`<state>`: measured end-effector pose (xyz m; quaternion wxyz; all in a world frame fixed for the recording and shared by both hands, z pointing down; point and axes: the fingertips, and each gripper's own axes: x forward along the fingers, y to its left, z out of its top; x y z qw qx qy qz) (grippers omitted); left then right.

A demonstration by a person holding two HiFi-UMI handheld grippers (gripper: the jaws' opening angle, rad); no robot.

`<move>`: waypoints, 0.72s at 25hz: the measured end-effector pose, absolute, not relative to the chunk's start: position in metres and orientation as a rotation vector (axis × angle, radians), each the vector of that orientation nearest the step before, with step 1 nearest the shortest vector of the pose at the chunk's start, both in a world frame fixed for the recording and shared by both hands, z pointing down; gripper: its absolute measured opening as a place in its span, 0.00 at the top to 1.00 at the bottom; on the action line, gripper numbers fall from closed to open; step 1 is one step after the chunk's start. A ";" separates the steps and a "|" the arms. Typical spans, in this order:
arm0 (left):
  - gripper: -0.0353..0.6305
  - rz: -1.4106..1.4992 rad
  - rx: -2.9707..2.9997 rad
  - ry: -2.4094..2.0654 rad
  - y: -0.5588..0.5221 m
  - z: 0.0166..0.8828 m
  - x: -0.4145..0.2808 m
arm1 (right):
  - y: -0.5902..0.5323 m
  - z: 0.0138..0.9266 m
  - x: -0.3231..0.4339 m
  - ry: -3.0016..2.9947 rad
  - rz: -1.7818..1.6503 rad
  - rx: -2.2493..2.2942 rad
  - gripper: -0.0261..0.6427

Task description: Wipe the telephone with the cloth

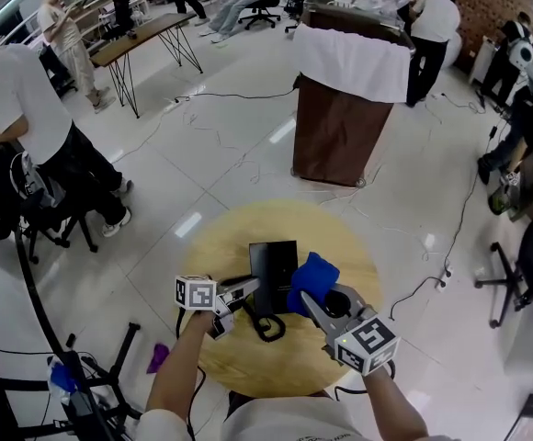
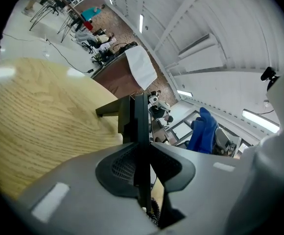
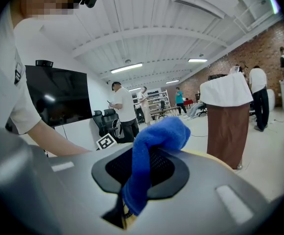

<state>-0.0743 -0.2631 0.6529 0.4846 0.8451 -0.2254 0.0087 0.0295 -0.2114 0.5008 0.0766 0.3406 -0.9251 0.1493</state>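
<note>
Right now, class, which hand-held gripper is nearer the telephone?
Left. The left hand-held gripper is clamped on the telephone at its left edge; the right hand-held gripper, holding the blue cloth, is beside its right edge.

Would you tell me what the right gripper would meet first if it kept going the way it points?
Probably the telephone, just beyond the cloth it holds; height is unclear.

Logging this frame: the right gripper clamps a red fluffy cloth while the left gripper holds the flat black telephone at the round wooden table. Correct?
No: the fluffy cloth in the right gripper is blue, not red; the right gripper view shows it. The rest holds.
</note>
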 end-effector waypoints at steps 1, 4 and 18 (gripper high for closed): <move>0.85 0.015 2.042 -0.535 -0.263 0.654 -0.073 | -0.210 0.503 0.029 -2.769 0.453 1.016 0.87; 0.85 -0.005 2.000 -0.501 -0.262 0.659 -0.072 | -0.207 0.509 0.027 -2.758 0.473 1.004 0.87; 0.79 -0.004 2.016 -0.582 -0.269 0.669 -0.078 | -0.199 0.518 0.009 -2.750 0.498 0.939 0.87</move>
